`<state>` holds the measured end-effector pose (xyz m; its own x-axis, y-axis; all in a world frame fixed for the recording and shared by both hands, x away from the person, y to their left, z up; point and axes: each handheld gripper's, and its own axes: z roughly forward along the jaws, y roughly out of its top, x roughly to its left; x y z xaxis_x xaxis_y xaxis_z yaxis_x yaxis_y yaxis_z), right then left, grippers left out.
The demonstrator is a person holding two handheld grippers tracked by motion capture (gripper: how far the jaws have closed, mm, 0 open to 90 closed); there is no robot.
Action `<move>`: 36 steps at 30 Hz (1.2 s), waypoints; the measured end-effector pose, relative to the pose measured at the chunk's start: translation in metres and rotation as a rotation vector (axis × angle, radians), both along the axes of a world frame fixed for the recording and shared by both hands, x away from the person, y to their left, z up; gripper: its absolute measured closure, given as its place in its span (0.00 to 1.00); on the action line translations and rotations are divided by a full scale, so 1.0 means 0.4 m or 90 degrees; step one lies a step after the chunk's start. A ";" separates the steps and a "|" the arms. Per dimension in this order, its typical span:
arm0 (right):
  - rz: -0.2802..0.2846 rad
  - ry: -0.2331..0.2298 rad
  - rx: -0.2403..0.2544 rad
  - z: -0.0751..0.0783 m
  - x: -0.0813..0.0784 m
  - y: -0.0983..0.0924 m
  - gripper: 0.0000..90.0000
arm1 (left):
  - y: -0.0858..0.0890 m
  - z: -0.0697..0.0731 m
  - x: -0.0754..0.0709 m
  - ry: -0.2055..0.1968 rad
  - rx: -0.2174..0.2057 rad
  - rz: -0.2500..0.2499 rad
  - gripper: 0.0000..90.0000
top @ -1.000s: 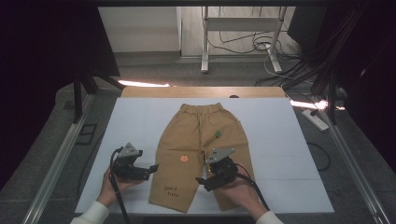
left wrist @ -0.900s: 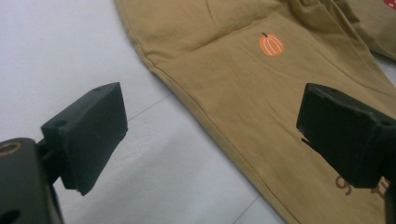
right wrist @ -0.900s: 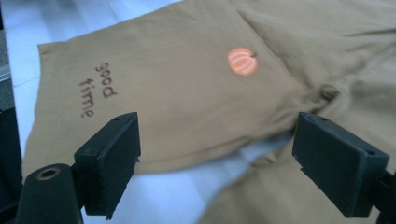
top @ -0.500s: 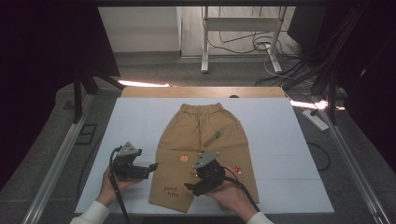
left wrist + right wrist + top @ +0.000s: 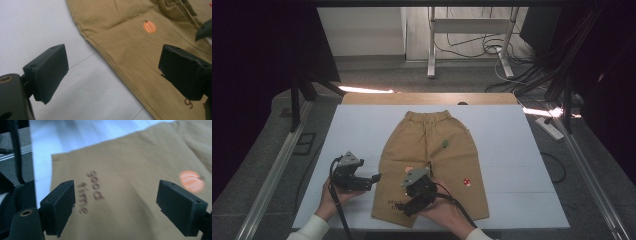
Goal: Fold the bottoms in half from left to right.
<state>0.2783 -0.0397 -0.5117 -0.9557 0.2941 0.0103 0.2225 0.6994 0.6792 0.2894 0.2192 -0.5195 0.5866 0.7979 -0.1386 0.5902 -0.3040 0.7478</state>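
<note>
Trousers (image 5: 432,160) lie lengthwise, hems toward the desk's near edge; my right tongs (image 5: 404,205) hover wide open and empty over the left leg, left tongs (image 5: 374,181) equally open beside it.

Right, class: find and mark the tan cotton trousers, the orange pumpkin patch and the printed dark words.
tan cotton trousers (image 5: 427,137), high view, upper front below the waistband.
orange pumpkin patch (image 5: 149,27), left gripper view, middle of the pumpkin.
printed dark words (image 5: 91,190), right gripper view, between the two lines of letters.
</note>
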 end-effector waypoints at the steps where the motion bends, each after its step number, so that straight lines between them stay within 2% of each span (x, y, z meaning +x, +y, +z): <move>1: 0.005 0.000 -0.002 0.000 -0.005 0.009 0.18 | 0.000 0.000 0.000 0.000 0.000 0.000 0.10; 4: 0.024 0.001 -0.002 -0.007 -0.019 0.033 0.18 | 0.001 -0.001 0.001 0.001 0.001 0.001 0.10; 10: 0.050 0.005 -0.026 -0.025 -0.040 0.079 0.18 | 0.007 -0.002 0.001 0.003 0.002 0.008 0.10; 12: 0.057 0.007 -0.021 -0.031 -0.045 0.091 0.18 | 0.009 -0.002 0.002 0.003 0.002 0.010 0.11; 17: 0.076 0.006 -0.028 -0.035 -0.059 0.116 0.19 | 0.009 -0.002 0.002 0.003 0.004 0.010 0.11; 18: 0.078 0.009 -0.021 -0.038 -0.062 0.121 0.19 | 0.009 -0.002 0.002 0.002 0.004 0.010 0.11; 22: 0.096 0.011 -0.037 -0.045 -0.069 0.134 0.19 | 0.011 -0.002 0.001 -0.001 0.006 0.012 0.11; 23: 0.095 0.011 -0.035 -0.050 -0.070 0.137 0.22 | 0.011 -0.002 0.001 -0.001 0.005 0.013 0.11; 25: 0.097 0.003 -0.051 -0.056 -0.071 0.139 0.24 | 0.012 -0.002 0.001 -0.001 0.006 0.014 0.11; 28: 0.095 -0.012 -0.058 -0.058 -0.077 0.141 0.27 | 0.013 -0.003 0.000 -0.002 0.005 0.017 0.11; 31: 0.088 -0.016 -0.054 -0.056 -0.072 0.136 0.38 | 0.014 -0.003 0.000 -0.001 0.007 0.016 0.11; 34: 0.083 -0.013 -0.047 -0.050 -0.064 0.122 0.65 | 0.015 -0.003 0.000 -0.002 0.006 0.017 0.11; 36: 0.077 -0.011 -0.054 -0.045 -0.055 0.112 0.81 | 0.016 -0.003 0.000 -0.001 0.006 0.018 0.11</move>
